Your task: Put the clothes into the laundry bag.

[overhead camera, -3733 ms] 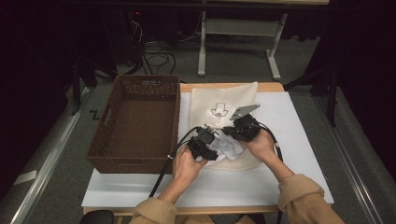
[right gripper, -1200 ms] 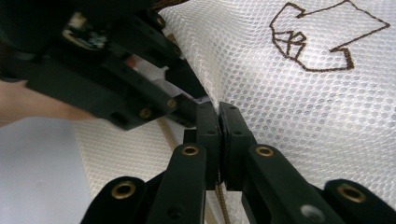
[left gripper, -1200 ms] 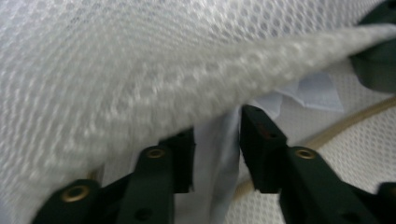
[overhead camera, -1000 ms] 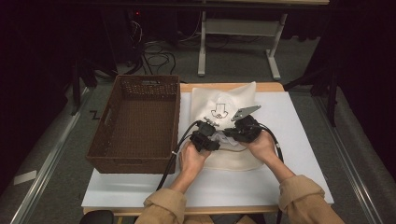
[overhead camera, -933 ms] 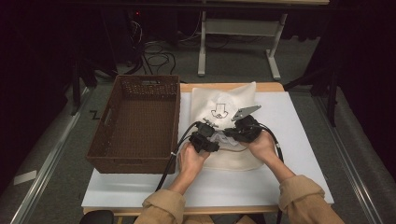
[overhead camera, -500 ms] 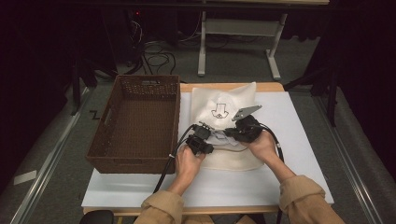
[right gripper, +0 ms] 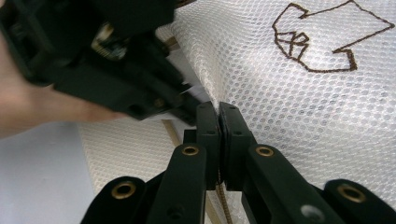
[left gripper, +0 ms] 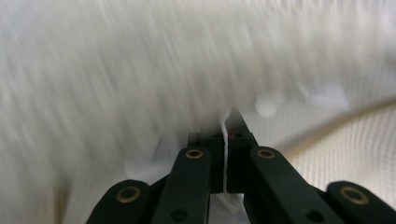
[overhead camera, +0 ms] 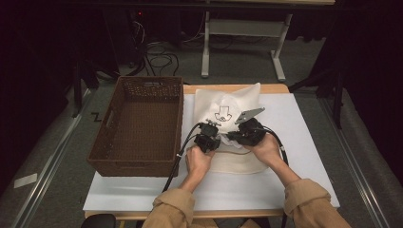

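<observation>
Left tool (overhead camera: 213, 137) just closed, now pinching white sheet (left gripper: 226, 154) at mesh bag (overhead camera: 228, 107), frame centre; right tool (right gripper: 218, 108) clamped on bag, unmoved.

floor: you're looking at grey carpet (overhead camera: 57, 156) | beyond: white desk frame (overhead camera: 242, 35) standing, cables (overhead camera: 157, 54) lying | surroundings: dark

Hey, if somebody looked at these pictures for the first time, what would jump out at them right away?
Probably the cream mesh bag with a brown stitched outline figure, lying mid-table on the white table board. Both the left gripper and the right gripper meet at its middle: the left gripper's jaws have just been closing and now pinch a thin white strip, and the right gripper is shut on the mesh. To the left stands a big dark brown wicker basket.
</observation>
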The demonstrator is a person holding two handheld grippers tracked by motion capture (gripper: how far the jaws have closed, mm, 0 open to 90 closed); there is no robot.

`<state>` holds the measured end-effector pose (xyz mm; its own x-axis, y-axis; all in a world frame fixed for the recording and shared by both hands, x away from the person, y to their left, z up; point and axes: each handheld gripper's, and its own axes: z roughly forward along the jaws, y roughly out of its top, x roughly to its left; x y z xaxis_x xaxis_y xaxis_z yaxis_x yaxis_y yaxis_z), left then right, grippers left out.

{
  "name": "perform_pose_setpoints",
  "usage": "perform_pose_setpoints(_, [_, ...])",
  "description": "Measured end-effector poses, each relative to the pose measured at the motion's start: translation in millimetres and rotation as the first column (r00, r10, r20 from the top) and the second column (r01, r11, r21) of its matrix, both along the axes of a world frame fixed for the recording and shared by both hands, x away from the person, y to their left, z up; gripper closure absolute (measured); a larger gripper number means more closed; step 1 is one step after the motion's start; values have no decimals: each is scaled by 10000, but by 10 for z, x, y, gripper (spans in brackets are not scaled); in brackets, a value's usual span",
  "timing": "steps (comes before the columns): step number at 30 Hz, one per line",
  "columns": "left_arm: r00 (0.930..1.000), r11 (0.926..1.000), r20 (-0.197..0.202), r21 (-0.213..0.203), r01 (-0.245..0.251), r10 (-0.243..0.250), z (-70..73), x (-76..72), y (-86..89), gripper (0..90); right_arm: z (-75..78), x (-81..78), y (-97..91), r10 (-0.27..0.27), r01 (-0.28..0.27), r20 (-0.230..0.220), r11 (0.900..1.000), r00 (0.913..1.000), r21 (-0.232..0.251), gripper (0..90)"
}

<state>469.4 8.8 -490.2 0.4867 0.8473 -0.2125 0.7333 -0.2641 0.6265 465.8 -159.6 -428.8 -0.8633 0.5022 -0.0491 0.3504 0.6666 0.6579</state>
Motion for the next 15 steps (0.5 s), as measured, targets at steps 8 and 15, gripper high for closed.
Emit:
perform_pose_setpoints(8, [9977, 9984, 388, -144, -548, 553, 8, 247, -94, 883, -19, -12, 19, -38, 38, -190, 10000, 9998, -22, 887])
perform_pose_setpoints(15, [9980, 9965, 486, 756, 363, -400, 28, 91, -93, 635, -57, 27, 17, -4, 1, -247, 9999, 9997, -125, 887])
